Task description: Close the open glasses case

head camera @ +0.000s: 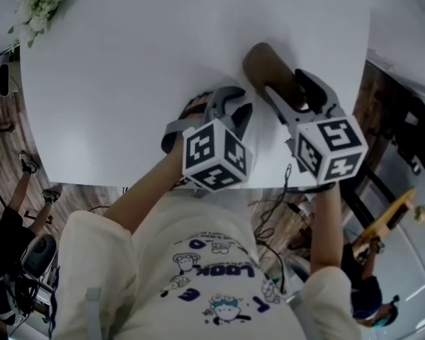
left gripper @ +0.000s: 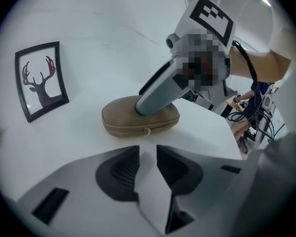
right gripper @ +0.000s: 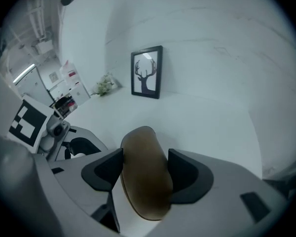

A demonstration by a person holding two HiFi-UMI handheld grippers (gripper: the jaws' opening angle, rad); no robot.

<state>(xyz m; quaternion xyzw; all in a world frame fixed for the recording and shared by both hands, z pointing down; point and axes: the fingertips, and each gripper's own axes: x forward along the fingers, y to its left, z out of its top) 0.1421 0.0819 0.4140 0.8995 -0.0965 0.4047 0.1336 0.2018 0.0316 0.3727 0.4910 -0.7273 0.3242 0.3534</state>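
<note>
Right hand-held gripper [right gripper: 145, 168] clamps the glasses case [right gripper: 143, 149] on the surface [head camera: 127, 83] — lid apparently down already. Left hand-held gripper [left gripper: 147, 164] waits nearer, jaws apart, empty. Next, probably: release gently.

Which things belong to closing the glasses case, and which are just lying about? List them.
Job: glasses case; right gripper, clamped on it; left gripper, open, empty.
Lying about: framed deer picture; flowers.
</note>
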